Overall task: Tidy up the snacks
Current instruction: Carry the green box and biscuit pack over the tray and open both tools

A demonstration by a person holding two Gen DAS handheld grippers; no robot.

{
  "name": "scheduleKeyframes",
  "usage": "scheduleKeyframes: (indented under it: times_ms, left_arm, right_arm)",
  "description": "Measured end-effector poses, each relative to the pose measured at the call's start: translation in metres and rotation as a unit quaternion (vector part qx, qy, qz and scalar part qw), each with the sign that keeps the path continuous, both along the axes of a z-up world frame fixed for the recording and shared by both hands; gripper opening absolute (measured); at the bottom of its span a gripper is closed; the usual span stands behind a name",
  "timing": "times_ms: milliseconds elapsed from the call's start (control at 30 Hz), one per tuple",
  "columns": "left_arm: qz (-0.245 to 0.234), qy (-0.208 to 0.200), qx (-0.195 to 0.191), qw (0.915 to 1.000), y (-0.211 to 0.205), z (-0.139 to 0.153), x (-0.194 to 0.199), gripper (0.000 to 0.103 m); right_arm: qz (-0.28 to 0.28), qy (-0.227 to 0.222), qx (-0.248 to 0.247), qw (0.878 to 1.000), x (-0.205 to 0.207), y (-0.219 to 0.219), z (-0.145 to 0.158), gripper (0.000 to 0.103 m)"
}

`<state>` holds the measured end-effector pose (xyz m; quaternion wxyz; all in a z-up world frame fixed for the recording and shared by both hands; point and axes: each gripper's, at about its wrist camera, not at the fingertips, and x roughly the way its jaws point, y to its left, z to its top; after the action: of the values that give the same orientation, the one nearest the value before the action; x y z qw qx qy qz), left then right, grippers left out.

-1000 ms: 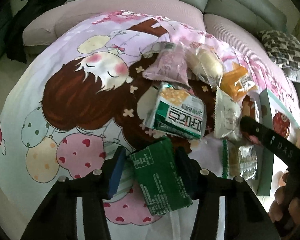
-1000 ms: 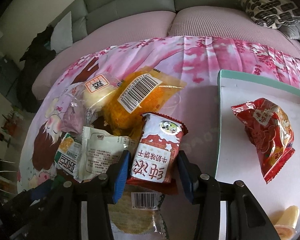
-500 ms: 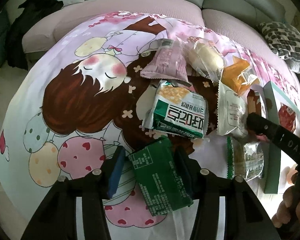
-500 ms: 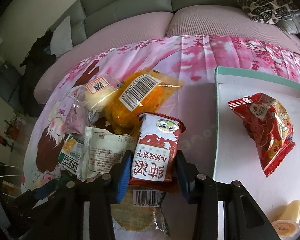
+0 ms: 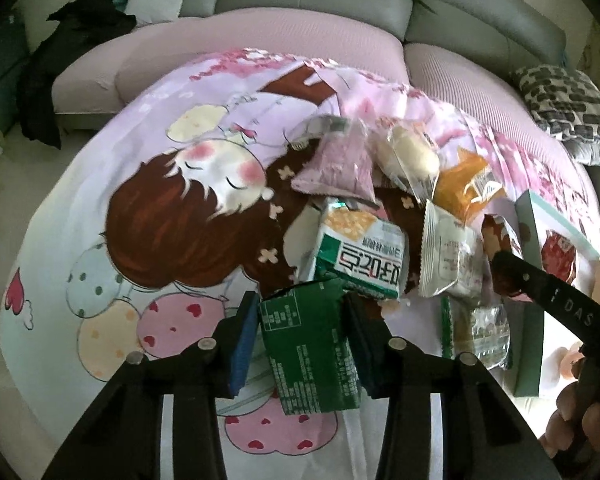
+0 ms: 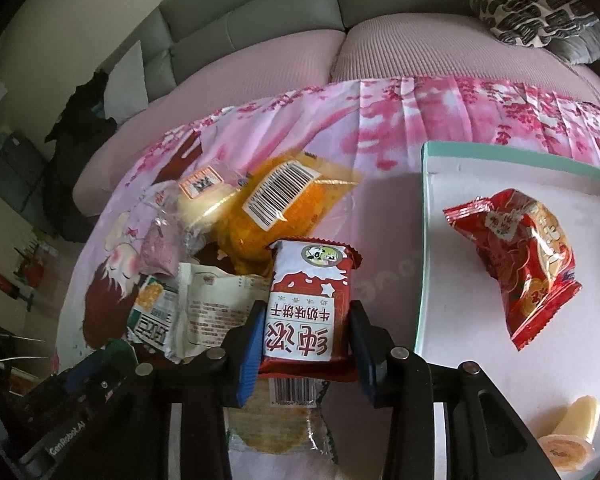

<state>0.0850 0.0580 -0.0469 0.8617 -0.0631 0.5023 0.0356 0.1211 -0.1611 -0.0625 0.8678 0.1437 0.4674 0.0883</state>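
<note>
Left gripper (image 5: 300, 336) pinching green packet (image 5: 308, 348), low over cloth (image 5: 140, 208). Right gripper (image 6: 306, 338) closing on red-white biscuit pack (image 6: 306, 300) atop snack pile. Step: pickup. Next, likely: lift both clear, carry right to tray (image 6: 460, 264) holding red bag (image 6: 520, 260).

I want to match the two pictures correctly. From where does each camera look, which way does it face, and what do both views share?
Left wrist view: sits on the left gripper, facing down and forward over the cartoon-print cloth; its blue-padded fingers press a dark green foil packet; the person's hand shows lower right.
Right wrist view: sits on the right gripper, facing down toward the sofa; its fingers flank a red-and-white biscuit packet beside a white tray with teal rim.
Shared: the green-and-white cracker pack, and each view shows the other gripper.
</note>
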Motion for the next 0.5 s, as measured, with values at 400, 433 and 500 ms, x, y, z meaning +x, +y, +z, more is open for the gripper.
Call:
scheduleKeyframes:
  times_ms: [400,433,500]
  left_arm:
    - [-0.013,-0.053,0.004,0.9985,-0.008,0.031,-0.004,0.043]
    - [-0.017,-0.055,0.000,0.9983,-0.010,0.033,-0.004,0.043]
    - [-0.023,-0.058,-0.002,0.9980,-0.016,0.035,-0.003,0.043]
  right_arm:
    - [-0.024,-0.048,0.013,0.998,-0.018,-0.021,0.042,0.042]
    - [-0.029,-0.051,0.011,0.998,-0.020,-0.026,0.045,0.042]
    - [-0.039,-0.057,0.008,0.998,-0.024,-0.036,0.050,0.042]
